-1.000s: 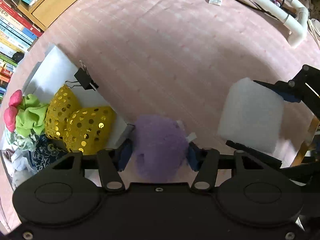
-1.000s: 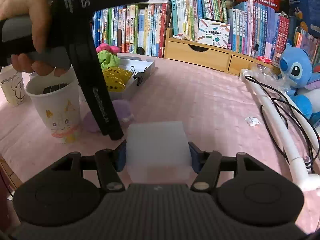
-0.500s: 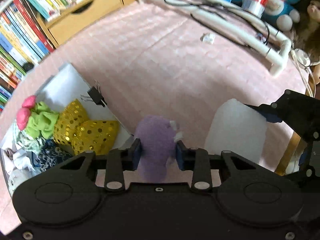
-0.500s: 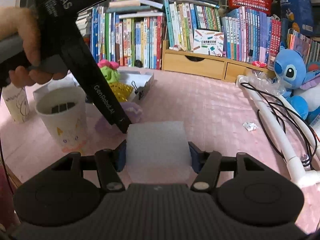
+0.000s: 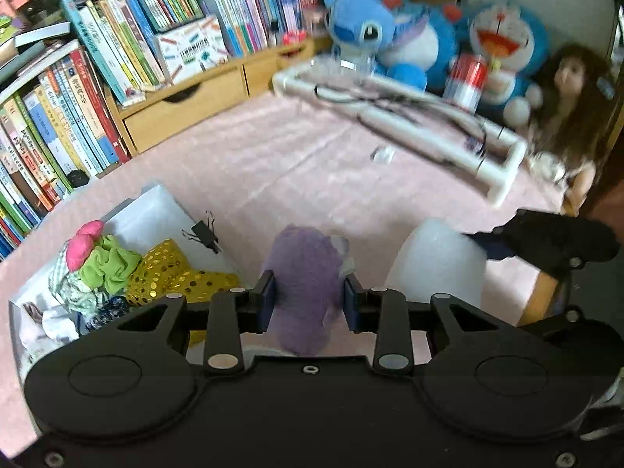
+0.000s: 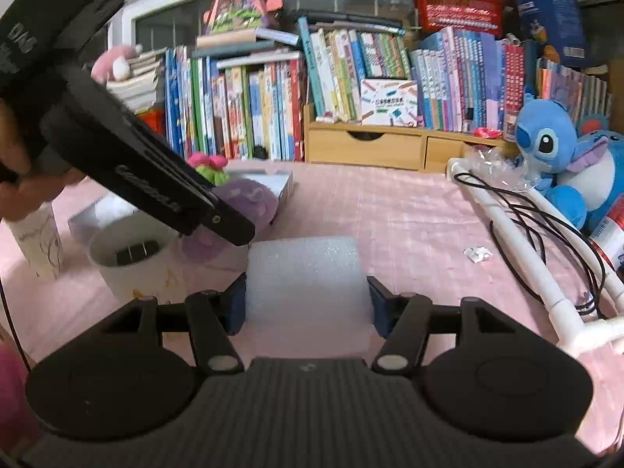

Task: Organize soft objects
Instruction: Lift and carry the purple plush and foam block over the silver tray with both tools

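Observation:
My left gripper (image 5: 308, 296) is shut on a fuzzy purple plush (image 5: 304, 273) and holds it above the pink tablecloth, just right of the white box (image 5: 156, 210). The box holds a gold sequin piece (image 5: 175, 277), a green scrunchie (image 5: 109, 265), pink pieces and other fabrics. My right gripper (image 6: 306, 300) is shut on a white foam block (image 6: 306, 273). The foam block also shows in the left wrist view (image 5: 436, 265), to the right of the plush. The left gripper and plush (image 6: 241, 199) show in the right wrist view, in front of the box (image 6: 280, 187).
A white paper cup (image 6: 128, 261) with a cat drawing stands at left, another cup (image 6: 39, 241) beyond it. A white pipe frame with black cable (image 6: 518, 241) lies at right. Blue plush toys (image 6: 553, 156), a doll (image 5: 569, 89) and a red can (image 5: 468, 78) line the far edge. Bookshelves stand behind.
My left gripper has lifted and tilted up with the purple plush squeezed between its fingers; more of the room shows. My right gripper has risen slightly, still gripping the foam block.

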Motion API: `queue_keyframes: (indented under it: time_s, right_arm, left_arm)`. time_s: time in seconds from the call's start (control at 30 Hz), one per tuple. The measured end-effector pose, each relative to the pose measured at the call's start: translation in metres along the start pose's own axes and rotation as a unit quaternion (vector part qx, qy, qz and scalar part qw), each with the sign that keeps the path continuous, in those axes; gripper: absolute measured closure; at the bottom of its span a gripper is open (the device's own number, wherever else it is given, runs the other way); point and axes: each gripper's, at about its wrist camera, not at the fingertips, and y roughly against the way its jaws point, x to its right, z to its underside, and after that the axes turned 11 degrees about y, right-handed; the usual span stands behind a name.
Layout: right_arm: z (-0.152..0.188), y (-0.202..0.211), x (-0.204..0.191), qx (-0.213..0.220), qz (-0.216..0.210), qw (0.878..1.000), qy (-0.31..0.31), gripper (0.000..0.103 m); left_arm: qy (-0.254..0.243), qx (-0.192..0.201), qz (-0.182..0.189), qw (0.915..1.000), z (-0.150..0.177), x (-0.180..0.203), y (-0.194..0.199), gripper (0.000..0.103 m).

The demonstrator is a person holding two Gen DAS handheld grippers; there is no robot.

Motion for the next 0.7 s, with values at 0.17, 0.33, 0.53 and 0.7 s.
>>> queue_keyframes:
  time_s: [0.17,0.33,0.53,0.7]
  right_arm:
    - [-0.003,0.005,0.002,0.017,0.0,1.0,-0.024,0.038]
    - [-0.01,0.008,0.0,0.028,0.001,0.999,-0.027,0.038]
    - [-0.021,0.01,-0.009,0.039,0.002,0.999,-0.024,0.038]
    - [-0.03,0.008,-0.02,0.043,-0.001,0.999,-0.013,0.038]
  left_arm:
    - [0.019,0.052,0.02,0.9983,0.01,-0.001,0.024,0.07]
    - [0.035,0.083,0.024,0.9956,0.018,-0.01,0.044,0.07]
    - [0.046,0.102,0.017,0.9936,0.029,-0.026,0.06,0.07]
    - [0.059,0.106,0.009,0.9925,0.038,-0.043,0.068,0.07]
